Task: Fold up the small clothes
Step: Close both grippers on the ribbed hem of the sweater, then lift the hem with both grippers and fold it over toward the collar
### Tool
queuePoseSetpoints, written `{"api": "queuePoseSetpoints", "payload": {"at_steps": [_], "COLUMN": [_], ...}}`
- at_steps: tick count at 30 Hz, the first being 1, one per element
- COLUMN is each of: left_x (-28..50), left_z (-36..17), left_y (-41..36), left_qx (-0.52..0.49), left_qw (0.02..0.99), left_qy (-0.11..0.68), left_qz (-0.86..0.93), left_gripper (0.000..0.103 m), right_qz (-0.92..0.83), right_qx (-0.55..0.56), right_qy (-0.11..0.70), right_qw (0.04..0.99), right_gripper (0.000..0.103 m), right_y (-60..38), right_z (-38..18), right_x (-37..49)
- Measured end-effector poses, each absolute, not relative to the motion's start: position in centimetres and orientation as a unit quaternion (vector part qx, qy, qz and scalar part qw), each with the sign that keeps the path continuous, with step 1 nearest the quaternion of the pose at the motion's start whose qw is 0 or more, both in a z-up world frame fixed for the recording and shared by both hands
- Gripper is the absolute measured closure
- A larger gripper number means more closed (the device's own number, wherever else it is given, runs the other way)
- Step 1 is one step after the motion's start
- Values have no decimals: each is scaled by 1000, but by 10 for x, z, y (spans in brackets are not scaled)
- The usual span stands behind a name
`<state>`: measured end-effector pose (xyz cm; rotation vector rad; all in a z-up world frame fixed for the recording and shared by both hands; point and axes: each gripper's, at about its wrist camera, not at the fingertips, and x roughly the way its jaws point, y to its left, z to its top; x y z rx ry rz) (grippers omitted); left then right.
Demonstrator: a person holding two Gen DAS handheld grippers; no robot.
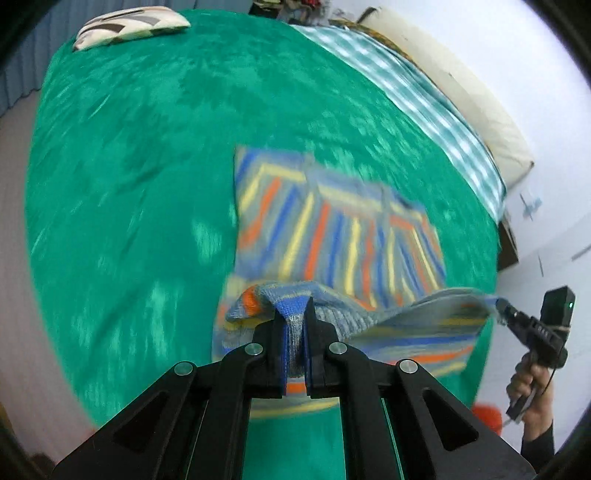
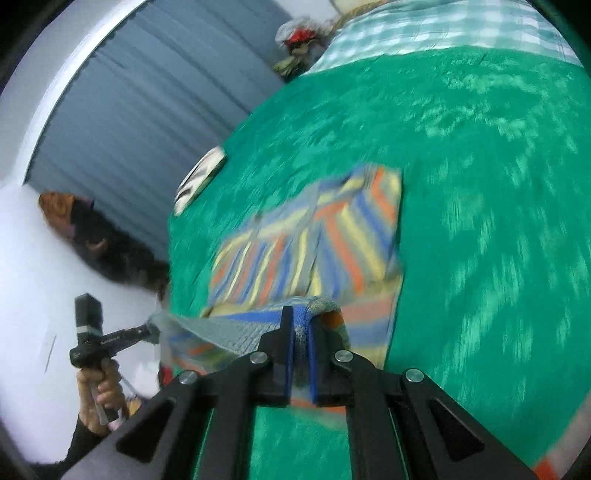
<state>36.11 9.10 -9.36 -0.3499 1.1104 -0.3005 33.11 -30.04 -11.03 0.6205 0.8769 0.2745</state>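
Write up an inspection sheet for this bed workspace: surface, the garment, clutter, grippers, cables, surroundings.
Surface: green bedspread, with a checked blanket along its far edge.
Job's things: striped knit garment, far part flat on the bedspread, near edge lifted off it and stretched between both grippers.
Clutter: patterned pillow at a far corner; heap of clothes beyond the bed.
Grippers: left gripper shut on the garment's near edge; right gripper shut on the same edge, further along.
Cables: thin cord hanging below the right gripper's handle.
Surroundings: blue curtain, white walls, cream mattress against the wall, dark bundle on the floor.
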Motion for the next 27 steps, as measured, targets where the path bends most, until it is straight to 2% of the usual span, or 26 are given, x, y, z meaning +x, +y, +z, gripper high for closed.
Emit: {"api": "queuePoseSetpoints", "payload": {"at_steps": [6,12,14,15,16,17,18,21,25,27], "left_x": [440,496,517,527,532,534,533,510,442,396], "left_z": [-126,-148,-149,-150,-151,-149,-148,-133,-117,-126], "left_y": [88,88,97,104,110,119,123,117,67,36], "left_qx": [-190,-200,-215,-221,-233,-255,-265,-239,-119,-51], "left_qw": [804,795,807,809,809,811,812,829,863,864], "left_qy": [550,564,547,544,540,526,519,506,484,483], "left_qz": [-118,-97,-61,-23,0,16,18,-9,-79,-129], "left_gripper": [99,96,82,55,36,35,36,36,36,34], "right_qz": [104,113,115,112,92,62,42,38,95,157], "right_qx": [317,366,405,425,430,428,426,397,273,206], "right_qy": [445,468,435,409,397,389,381,376,403,418], "right_qw": [831,796,796,800,806,814,819,836,868,871], "right_gripper": [97,96,94,91,78,56,54,54,54,55], "right_y": [-327,-345,-355,-361,-366,-371,-374,-374,-341,-307], "right_z": [-145,-184,-192,-195,-196,-198,-198,-187,-156,-145], "right_x": [434,495,508,511,514,514,513,500,472,450]}}
